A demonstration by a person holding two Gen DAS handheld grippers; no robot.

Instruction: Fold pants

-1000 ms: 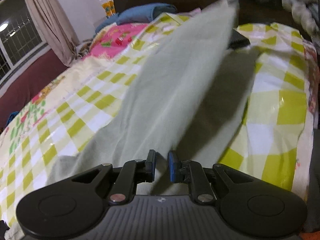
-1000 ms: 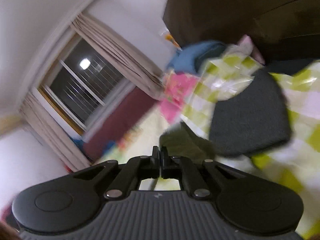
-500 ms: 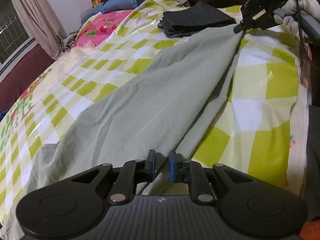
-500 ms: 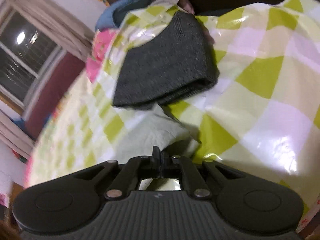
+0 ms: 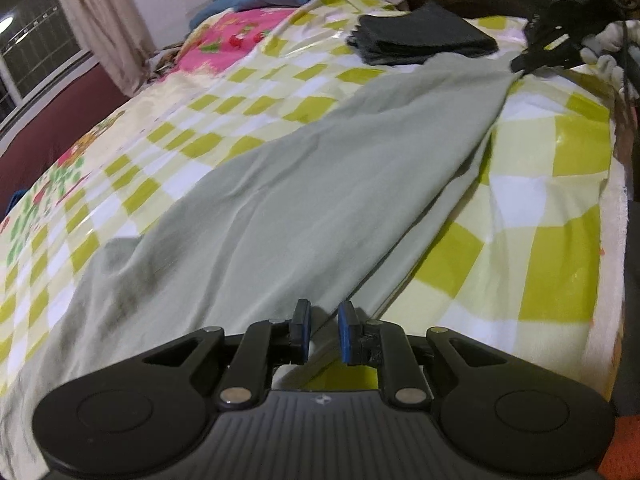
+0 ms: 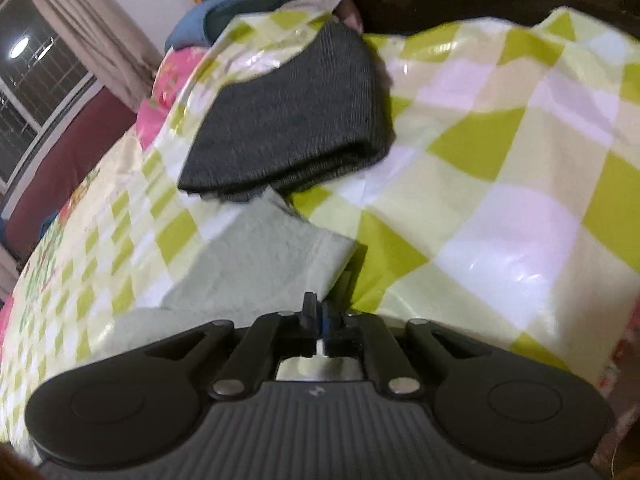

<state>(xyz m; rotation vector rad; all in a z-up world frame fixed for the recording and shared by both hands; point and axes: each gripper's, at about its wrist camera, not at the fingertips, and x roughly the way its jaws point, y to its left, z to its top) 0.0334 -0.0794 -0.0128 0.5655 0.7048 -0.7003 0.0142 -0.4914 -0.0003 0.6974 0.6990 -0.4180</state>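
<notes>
The left gripper [image 5: 323, 330] sits at the near end of the pants [image 5: 304, 184], its blue-padded fingers [image 5: 301, 330] parted by a narrow gap with pale fabric running between them; whether the pads actually bear on the cloth cannot be told from this view, and a small gap shows on either side. The right gripper [image 6: 319, 322] has its fingers pressed together on a corner of the same garment, with a strip of pale cloth showing behind the pads, so it is judged to be pinching the far end. In the left wrist view the right gripper [image 5: 538, 54] appears at the upper right, holding the cloth just above the checked bedcover [image 5: 552, 160]. The pants lie spread on the bedcover as a long pale green band, wide toward the left gripper and narrowing toward the right one. The long axis therefore runs straight from one gripper to the other, diagonally across the bed. A second layer of the fabric shows along the right edge, which suggests the legs are already laid one on the other. A folded dark garment [image 6: 296, 120] rests on the bedcover just beyond the held corner, touching or nearly touching it. The next fold is judged to be across the long axis, bringing one end over toward the other. Each gripper is nearest its own end; the dark garment limits travel beyond the far end.
</notes>
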